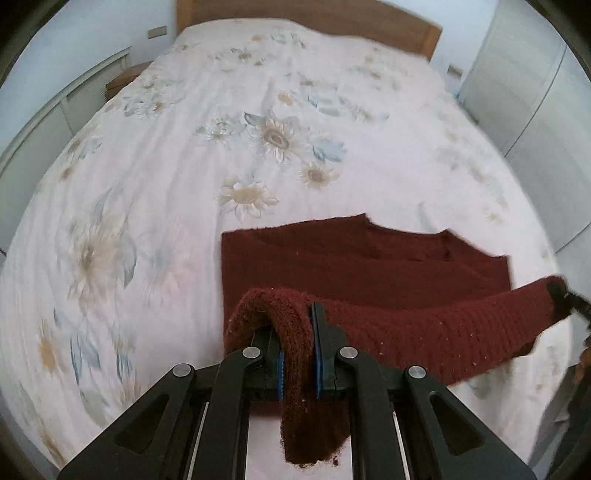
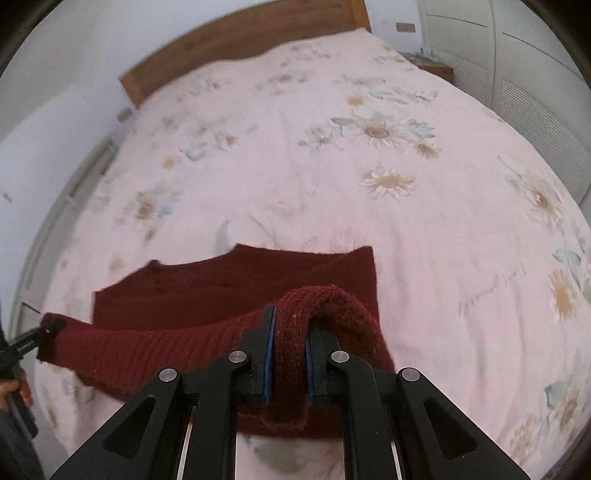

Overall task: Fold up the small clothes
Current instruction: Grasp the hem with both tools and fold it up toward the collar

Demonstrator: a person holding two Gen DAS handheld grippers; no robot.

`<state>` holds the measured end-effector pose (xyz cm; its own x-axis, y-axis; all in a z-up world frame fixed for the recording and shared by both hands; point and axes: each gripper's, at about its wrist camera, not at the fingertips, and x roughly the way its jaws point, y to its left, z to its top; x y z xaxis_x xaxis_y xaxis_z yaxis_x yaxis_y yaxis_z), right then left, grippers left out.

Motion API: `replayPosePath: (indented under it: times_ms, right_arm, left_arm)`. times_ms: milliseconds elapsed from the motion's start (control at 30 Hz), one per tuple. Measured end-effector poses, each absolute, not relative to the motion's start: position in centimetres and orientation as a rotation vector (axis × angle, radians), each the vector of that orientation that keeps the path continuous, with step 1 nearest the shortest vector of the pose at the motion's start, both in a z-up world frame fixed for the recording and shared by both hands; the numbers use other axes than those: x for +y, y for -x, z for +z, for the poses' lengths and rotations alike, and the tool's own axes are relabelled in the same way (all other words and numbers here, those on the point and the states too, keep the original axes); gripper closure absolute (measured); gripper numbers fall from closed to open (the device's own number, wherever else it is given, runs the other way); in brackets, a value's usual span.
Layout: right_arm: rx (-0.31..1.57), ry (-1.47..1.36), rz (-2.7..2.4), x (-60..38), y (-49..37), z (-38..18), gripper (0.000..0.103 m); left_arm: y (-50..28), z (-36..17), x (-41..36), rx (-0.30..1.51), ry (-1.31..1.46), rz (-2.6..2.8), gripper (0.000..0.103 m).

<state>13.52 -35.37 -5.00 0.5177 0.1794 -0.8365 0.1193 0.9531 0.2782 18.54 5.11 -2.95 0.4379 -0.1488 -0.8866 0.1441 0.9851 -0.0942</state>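
The dark red knitted garment (image 1: 369, 266) lies on the near part of the bed, its far half flat on the floral bedspread (image 1: 258, 110) and its near hem lifted off it. That ribbed hem is stretched like a band between the two tools: the left gripper (image 1: 299, 347) is clamped on the left corner and the right gripper (image 2: 290, 354) on the right corner, each with a thick roll of knit pinched tight between narrow jaws.

This looks like the hem being brought over to the far edge to halve the garment. To do it well, I would keep both corners level and the band taut, carry them straight over, and set the hem down square on the far edge near the neckline before letting go. The bulky knit could slip or sag in the middle. Beyond are the wooden headboard (image 1: 314, 18) and pale wardrobe doors (image 2: 517, 74).
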Motion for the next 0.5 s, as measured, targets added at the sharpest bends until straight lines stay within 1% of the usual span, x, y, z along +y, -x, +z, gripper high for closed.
replayPosePath:
  times_ms: [233, 367, 400, 500]
  right_arm:
    - [1.13, -0.287, -0.013, -34.6, -17.3, -9.2, 0.09]
    - [1.143, -0.267, -0.015, -34.4, -17.2, -10.2, 0.087]
    - [1.14, -0.27, -0.017, -34.5, -17.1, -10.2, 0.085]
    - [1.115, -0.286, -0.019, -34.8, -16.6, -9.6, 0.07]
  left_arm:
    - [-22.0, -7.4, 3.6, 1.15, -0.046, -0.092, 0.093]
    - [-22.6, -9.0, 3.9, 1.195, -0.035, -0.047, 0.092]
    - [-22.5, -9.1, 3.8, 1.195, -0.048, -0.043, 0.092]
    - [-22.6, -9.6, 3.6, 1.22, -0.078, -0.028, 0.088]
